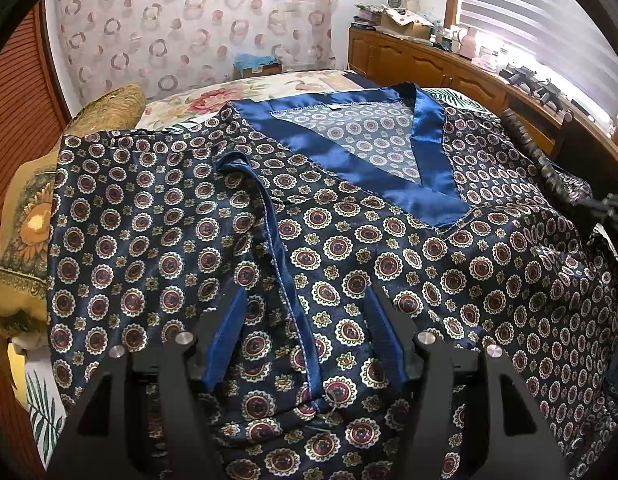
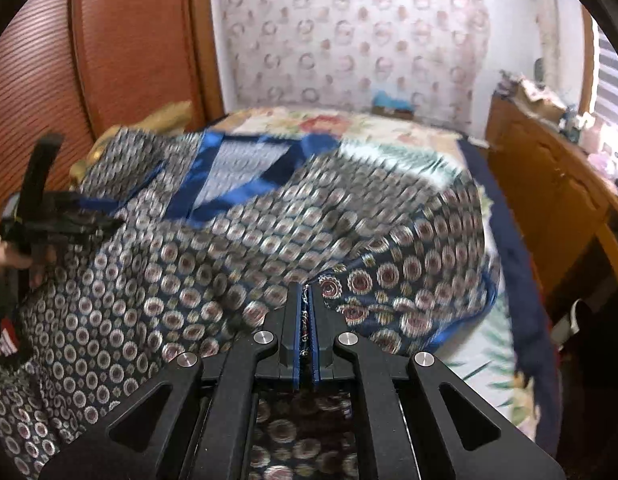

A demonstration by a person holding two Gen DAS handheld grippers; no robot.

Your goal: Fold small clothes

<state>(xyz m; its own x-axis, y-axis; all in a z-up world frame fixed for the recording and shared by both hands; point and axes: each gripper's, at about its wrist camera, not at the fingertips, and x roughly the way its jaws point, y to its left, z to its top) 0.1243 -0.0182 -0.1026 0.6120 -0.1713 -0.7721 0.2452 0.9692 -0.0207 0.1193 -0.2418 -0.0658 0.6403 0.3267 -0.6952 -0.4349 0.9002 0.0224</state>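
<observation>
Folding in progress on the dark navy satin pyjama top with medallion print and bright blue V-neck trim (image 1: 349, 240), spread flat on the floral bedspread (image 1: 213, 100). Neckline points to the far end of the bed, hem toward the cameras, so the long axis runs near to far. Left side is already turned in; its blue-edged sleeve (image 1: 269, 240) lies over the chest.

Right gripper (image 2: 307, 288) is clamped tight on the opposite side's fabric edge. Judgement: carry that edge across parallel to the long axis, keep it taut, and lay it level with the first fold.

Left gripper (image 1: 305, 300) stands apart over the sleeve, pinching nothing; it could pin the slippery satin.
</observation>
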